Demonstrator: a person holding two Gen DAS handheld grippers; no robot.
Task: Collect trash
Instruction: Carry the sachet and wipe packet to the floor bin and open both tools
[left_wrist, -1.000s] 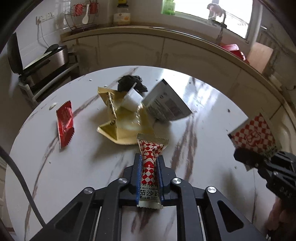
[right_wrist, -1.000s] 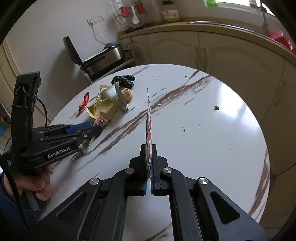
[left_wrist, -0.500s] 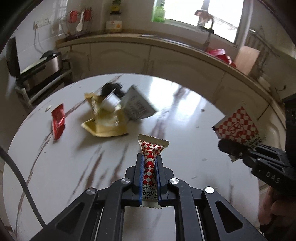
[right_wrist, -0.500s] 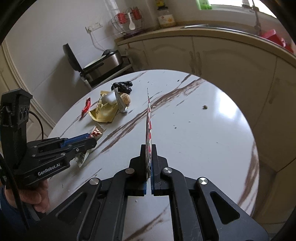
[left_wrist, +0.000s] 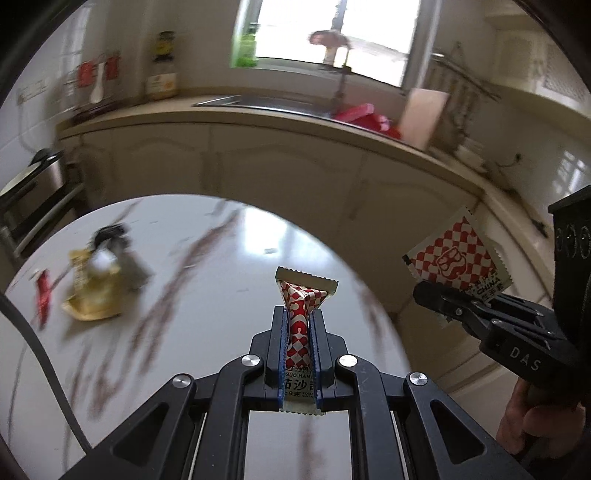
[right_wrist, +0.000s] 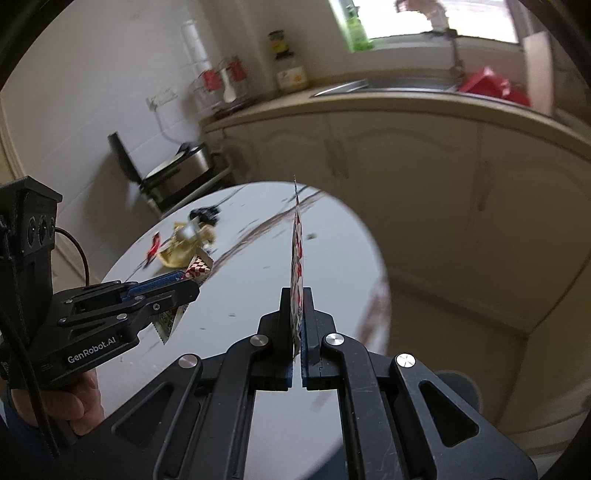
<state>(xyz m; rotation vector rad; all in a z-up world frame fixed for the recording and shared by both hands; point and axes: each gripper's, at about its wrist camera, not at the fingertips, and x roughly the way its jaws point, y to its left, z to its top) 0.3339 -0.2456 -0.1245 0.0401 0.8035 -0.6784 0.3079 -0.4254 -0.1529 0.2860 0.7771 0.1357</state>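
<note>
Sachet (left_wrist: 301, 321) of red-and-white check, crimped at its top edge and pinched to a narrow waist, stands upright in the clamped jaws of the left gripper (left_wrist: 299, 332) above the near edge of the round marble table (left_wrist: 229, 266); its lower end shows "GUO HAN" and Chinese characters. To the right, the right gripper (left_wrist: 448, 301), marked "DAS" on its body, is closed on a flat checked packet (left_wrist: 458, 258) with a red logo and the word "CHINA", held up beyond the table's edge. Farther off, blurred, a heap of yellow wrapper (left_wrist: 92, 291) and other scraps lies on the table beside a red sachet (left_wrist: 42, 295); from the right wrist, "GenRobot.AI" reads on the left gripper.
</note>
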